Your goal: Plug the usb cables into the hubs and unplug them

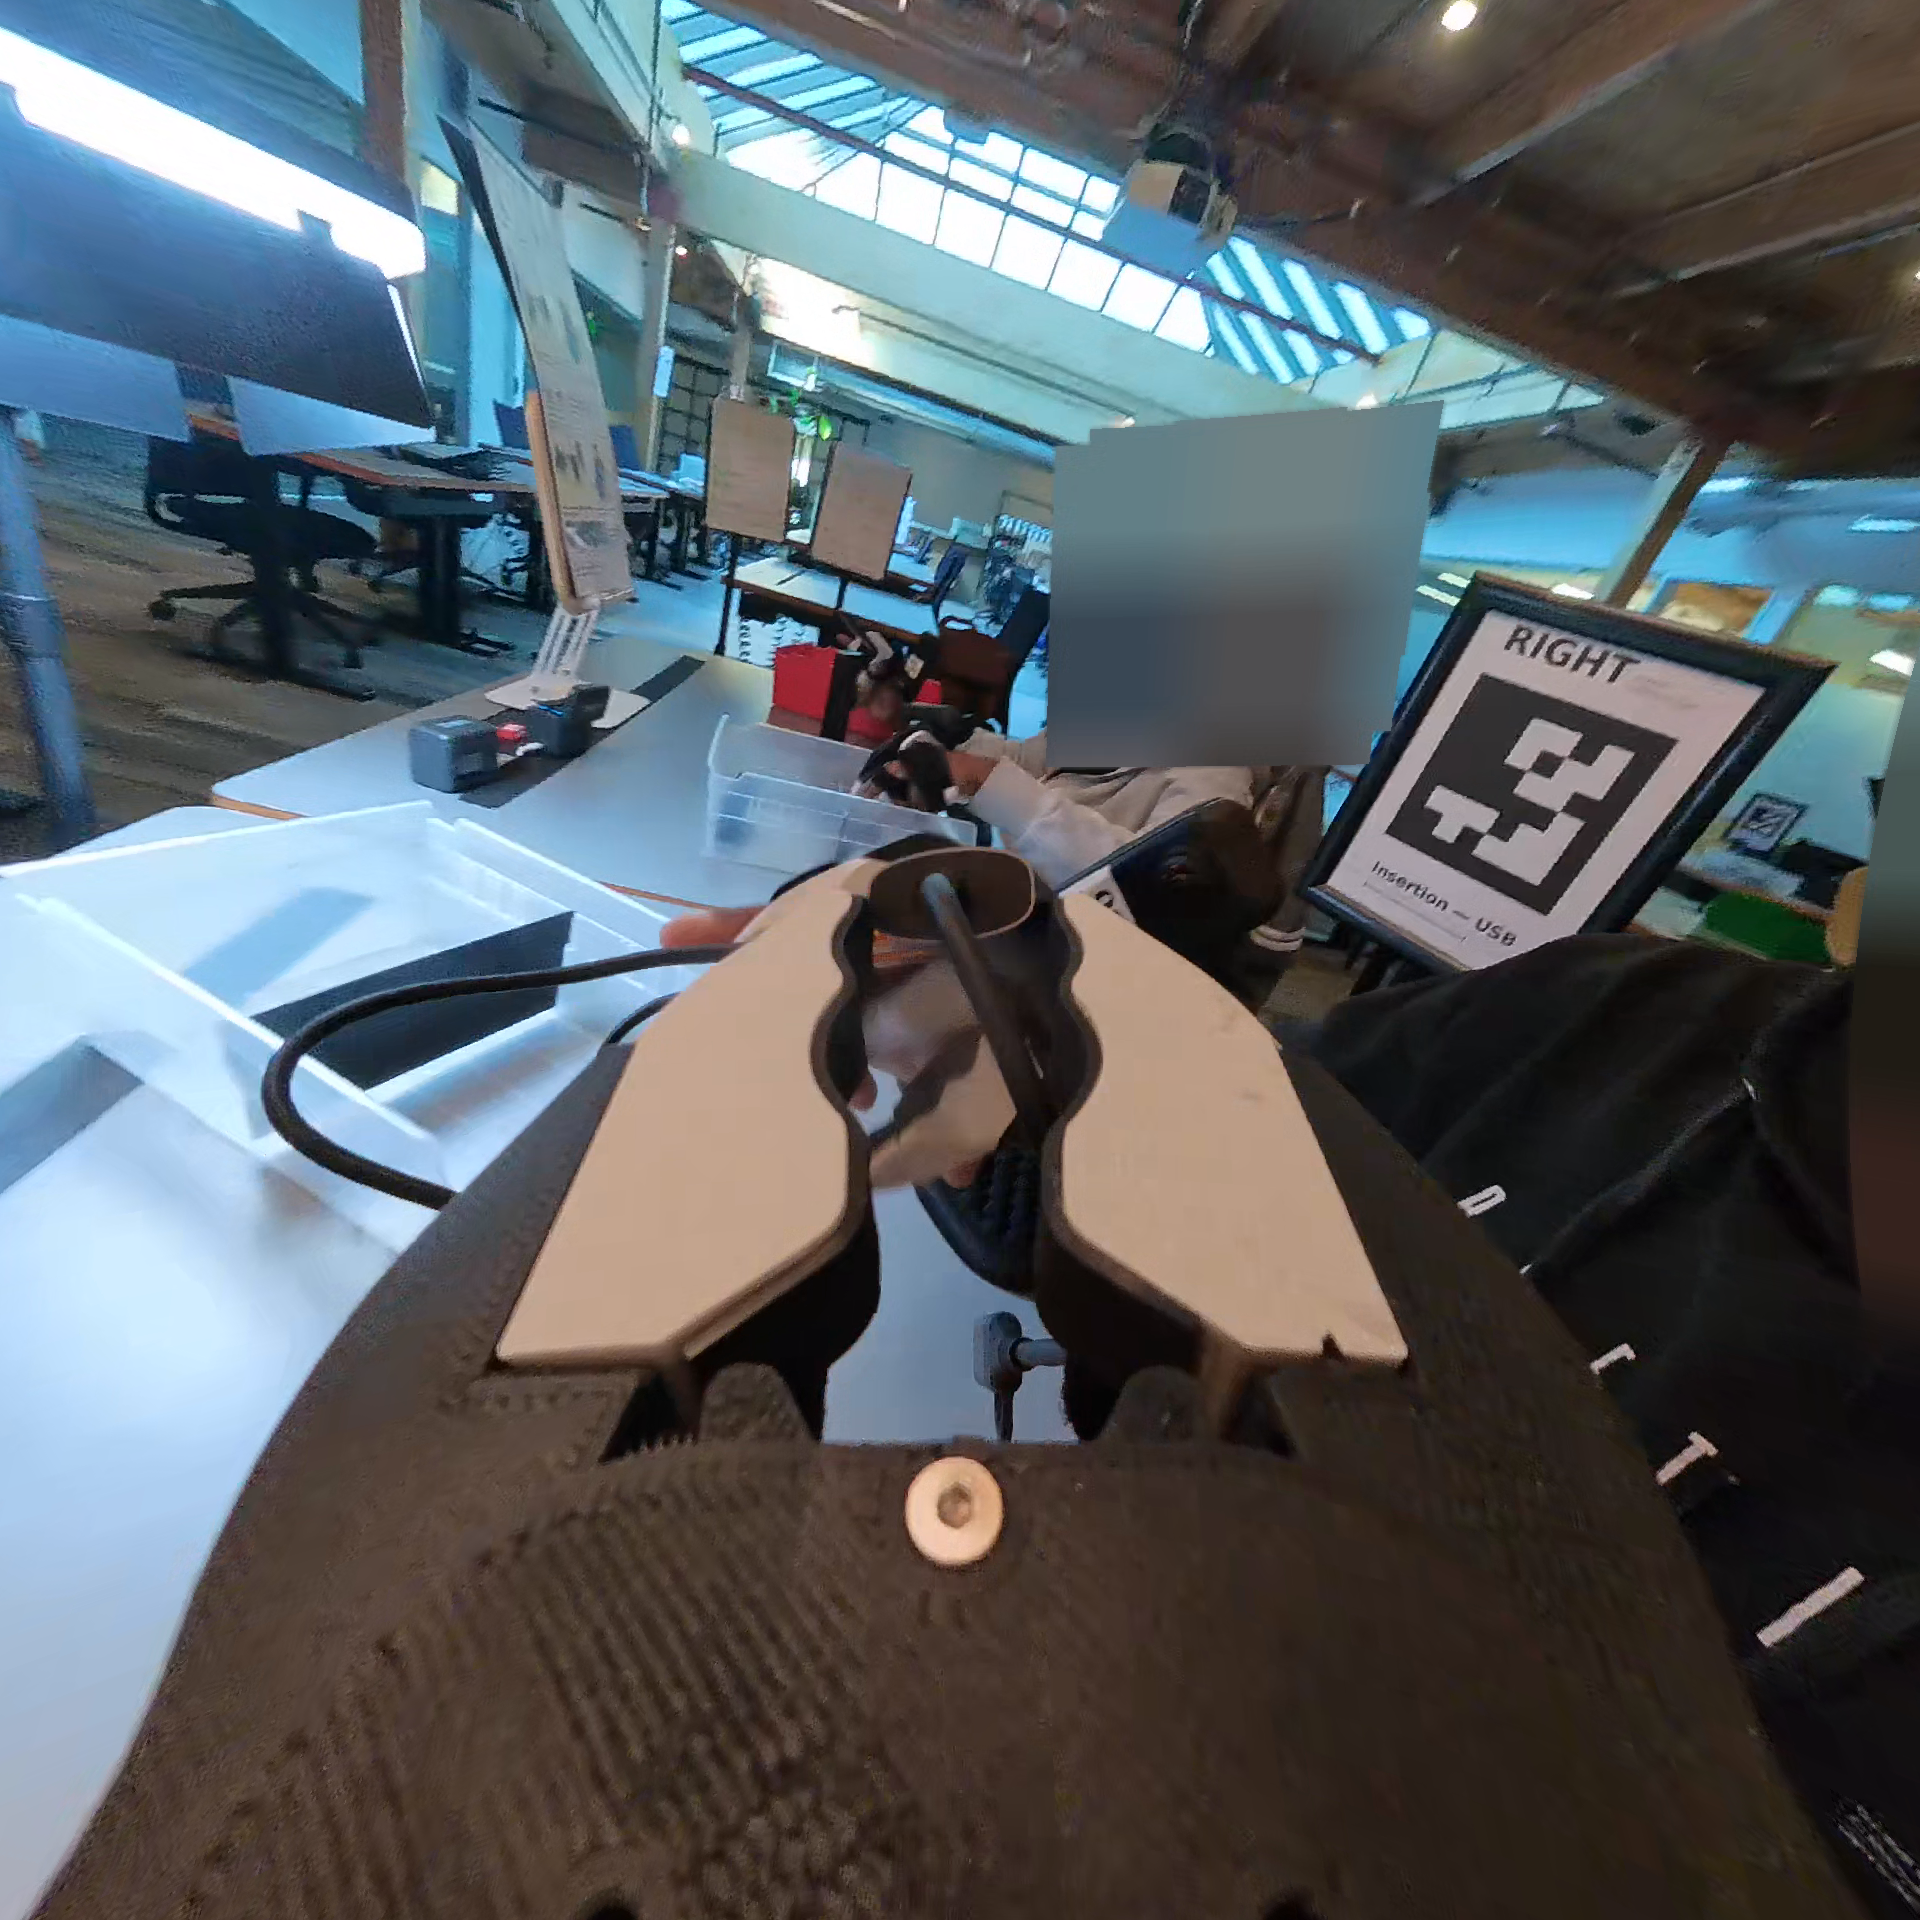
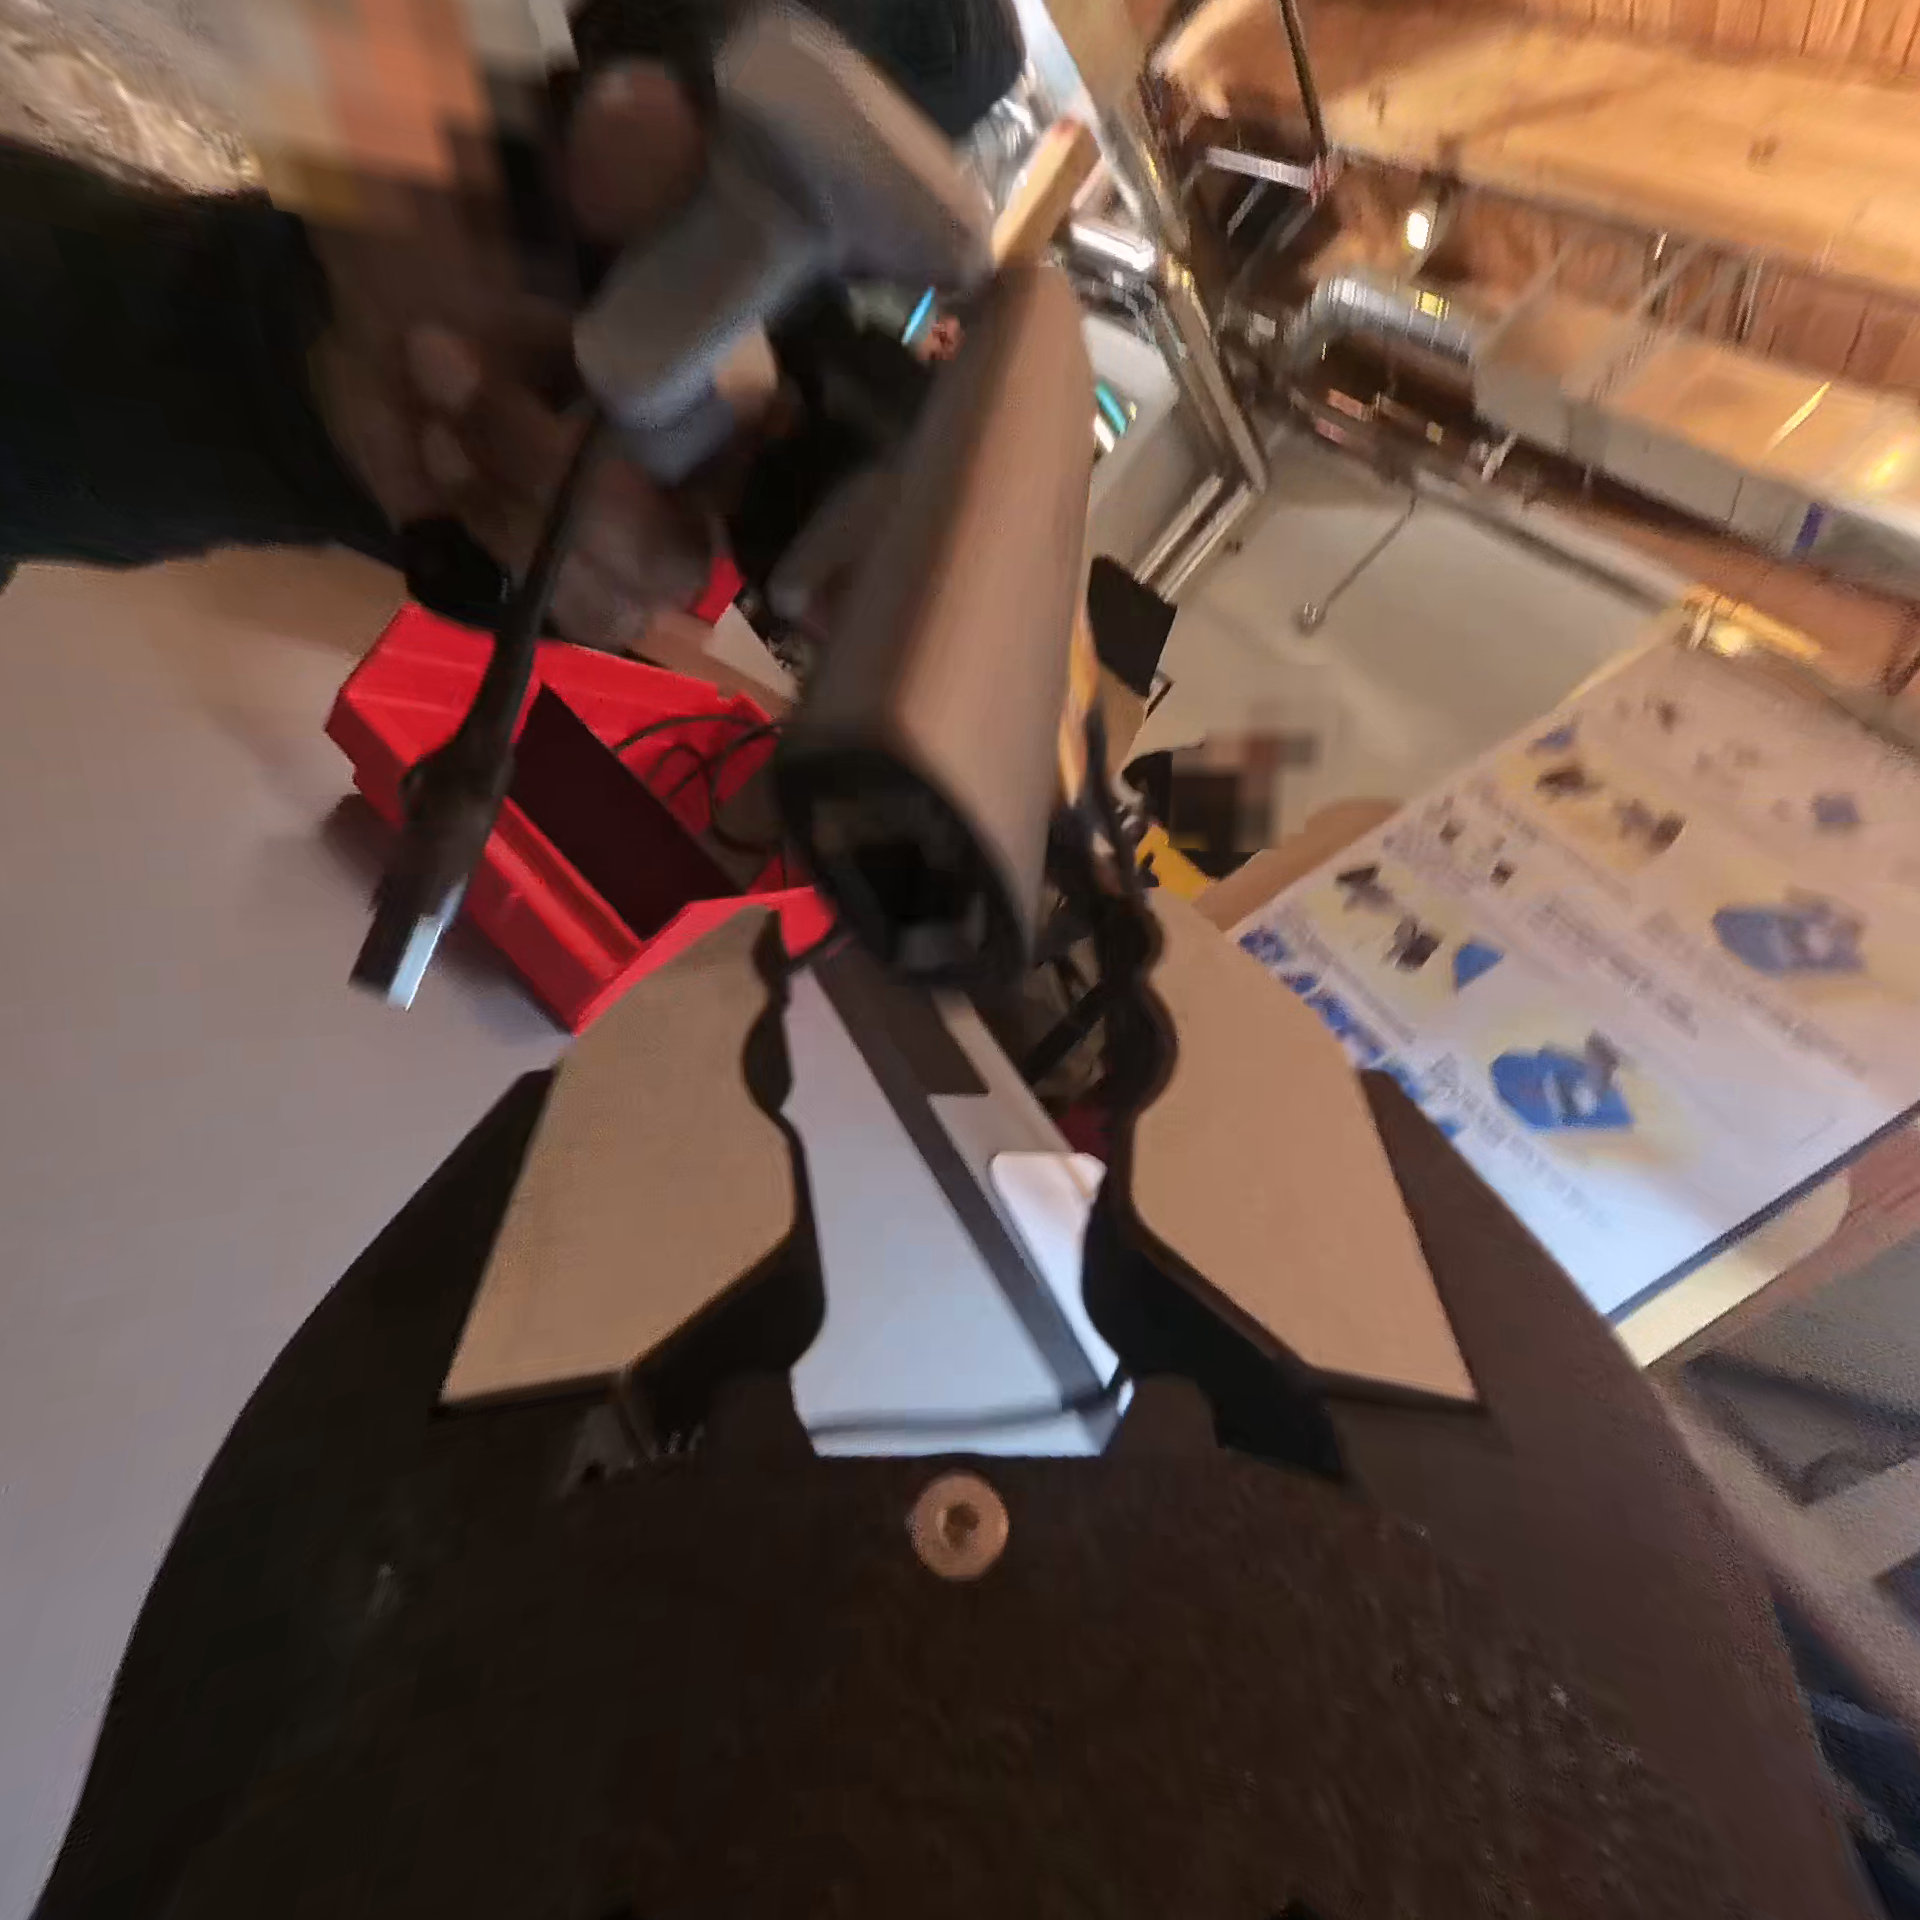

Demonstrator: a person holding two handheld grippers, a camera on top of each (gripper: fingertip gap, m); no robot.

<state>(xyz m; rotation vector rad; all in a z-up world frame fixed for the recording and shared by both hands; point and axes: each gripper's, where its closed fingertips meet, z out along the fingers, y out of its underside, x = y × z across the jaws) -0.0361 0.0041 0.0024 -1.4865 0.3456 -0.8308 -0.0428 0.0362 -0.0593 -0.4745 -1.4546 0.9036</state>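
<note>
My left gripper (image 1: 951, 904) is shut on the end of a grey hub (image 1: 987, 883). The hub's black cable (image 1: 312, 1039) leaves that end, runs down between the fingers and loops to the left over the table. In the blurred right wrist view the same long grey hub (image 2: 956, 582) hangs tilted above the table. Its lower end sits between the tips of my right gripper (image 2: 961, 925), which is open with a gap on the right side. A black cable with a silver USB plug (image 2: 416, 935) hangs to the left of the hub, below a blurred hand (image 2: 447, 416).
A red bin (image 2: 582, 904) with thin cables stands on the grey table (image 2: 156, 935) behind the plug. Clear plastic trays (image 1: 260, 935) lie at left. A framed marker sign (image 1: 1538, 790) stands at right. A seated person (image 1: 1091, 800) is across the table. A poster board (image 2: 1558, 987) leans at right. The left gripper's tips are roughly 8 cm from the right gripper's.
</note>
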